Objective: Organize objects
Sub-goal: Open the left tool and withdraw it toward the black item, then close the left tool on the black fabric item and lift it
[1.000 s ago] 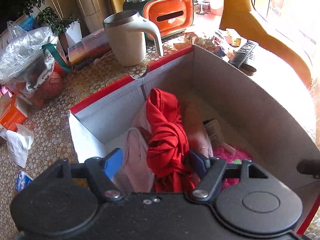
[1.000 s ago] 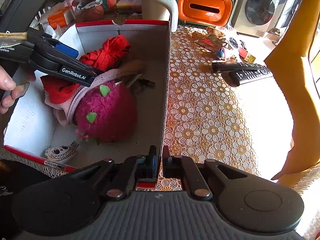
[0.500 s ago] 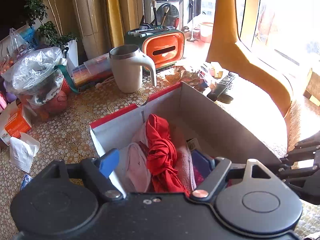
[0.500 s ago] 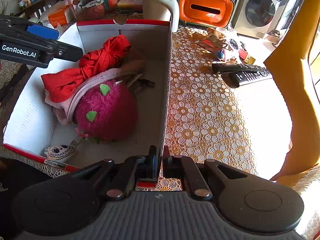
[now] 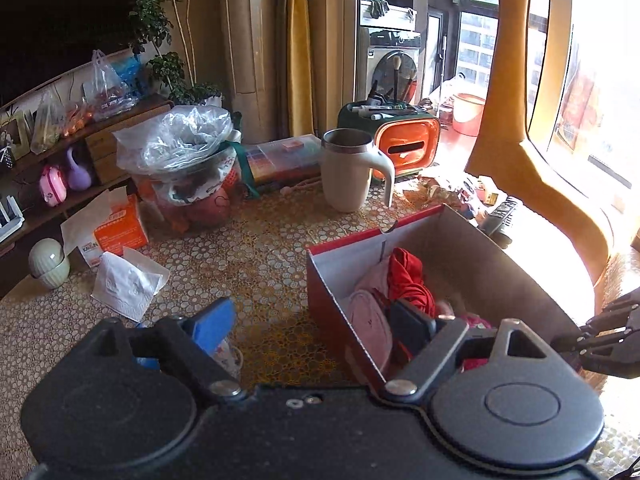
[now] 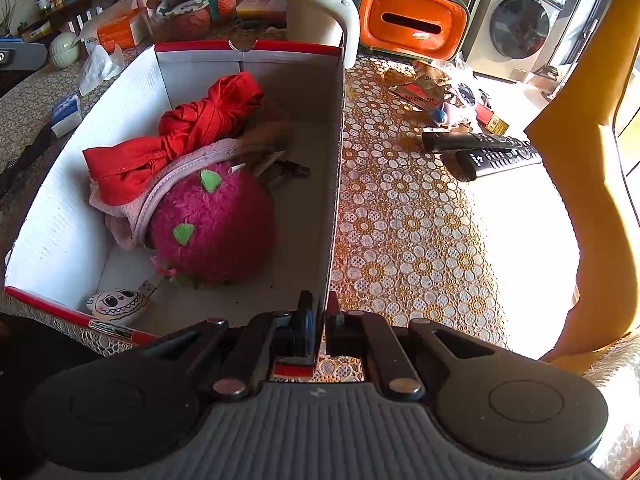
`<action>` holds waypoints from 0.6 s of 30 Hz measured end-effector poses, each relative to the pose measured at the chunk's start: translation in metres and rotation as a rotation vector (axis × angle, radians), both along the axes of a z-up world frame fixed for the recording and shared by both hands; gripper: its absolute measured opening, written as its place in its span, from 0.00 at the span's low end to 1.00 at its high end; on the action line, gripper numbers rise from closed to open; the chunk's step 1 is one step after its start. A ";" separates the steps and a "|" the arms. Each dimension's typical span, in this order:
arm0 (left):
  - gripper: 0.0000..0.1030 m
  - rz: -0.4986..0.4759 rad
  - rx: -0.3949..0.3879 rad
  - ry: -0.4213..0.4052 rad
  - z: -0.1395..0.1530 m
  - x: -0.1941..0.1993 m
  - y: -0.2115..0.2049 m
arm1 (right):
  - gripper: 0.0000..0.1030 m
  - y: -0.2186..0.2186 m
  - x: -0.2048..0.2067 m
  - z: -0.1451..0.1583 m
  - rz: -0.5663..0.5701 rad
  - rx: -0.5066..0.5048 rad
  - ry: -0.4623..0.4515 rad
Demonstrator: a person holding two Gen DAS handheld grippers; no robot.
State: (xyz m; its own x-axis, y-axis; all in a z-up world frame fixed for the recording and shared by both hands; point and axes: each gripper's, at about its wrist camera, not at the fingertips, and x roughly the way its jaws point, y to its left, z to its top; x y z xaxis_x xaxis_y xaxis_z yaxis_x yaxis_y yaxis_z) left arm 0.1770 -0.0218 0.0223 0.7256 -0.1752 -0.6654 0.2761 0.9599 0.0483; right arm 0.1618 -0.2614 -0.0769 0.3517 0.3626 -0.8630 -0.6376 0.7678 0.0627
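Observation:
A red-rimmed cardboard box (image 6: 334, 184) stands on the lace tablecloth. In it lie a red cloth (image 6: 188, 136), a pink garment (image 6: 132, 208), a magenta plush fruit (image 6: 216, 224) and a small toothy-face charm (image 6: 118, 304). My right gripper (image 6: 319, 320) is shut on the box's near right wall. My left gripper (image 5: 316, 326) is open and empty, raised above the box's left wall (image 5: 332, 304); the red cloth (image 5: 408, 280) shows beyond its right finger.
A white mug (image 5: 352, 172), an orange organiser (image 5: 404, 144), a bagged basket (image 5: 188, 168), a tissue box (image 5: 116, 228) and loose tissue (image 5: 128, 284) stand on the table's left. Two remotes (image 6: 492, 152) and wrappers (image 6: 424, 84) lie right of the box. A yellow chair back (image 6: 580, 184) stands right.
My left gripper has risen up out of the box and swung left, empty. The red cloth stays in the box. My right gripper has kept its hold on the box wall.

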 end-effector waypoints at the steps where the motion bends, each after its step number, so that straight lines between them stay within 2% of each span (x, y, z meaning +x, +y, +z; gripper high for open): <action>1: 0.86 0.015 0.002 -0.007 0.001 -0.002 0.007 | 0.06 0.000 0.000 0.000 0.000 0.000 0.000; 8: 0.99 0.111 -0.007 -0.040 0.009 -0.013 0.055 | 0.05 0.000 0.001 0.000 -0.004 0.006 0.007; 12: 0.99 0.151 -0.032 -0.038 0.005 -0.018 0.081 | 0.05 0.000 0.000 0.000 -0.007 0.007 0.009; 18: 0.99 0.210 -0.022 0.004 -0.017 -0.020 0.110 | 0.05 -0.001 0.001 0.001 -0.014 0.012 0.017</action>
State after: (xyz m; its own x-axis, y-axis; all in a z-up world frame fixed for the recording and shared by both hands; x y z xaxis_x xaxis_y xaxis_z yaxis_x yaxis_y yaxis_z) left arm 0.1574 0.0886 0.0051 0.7451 -0.0350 -0.6661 0.0703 0.9972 0.0262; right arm 0.1625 -0.2626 -0.0761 0.3424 0.3681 -0.8645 -0.6254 0.7759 0.0827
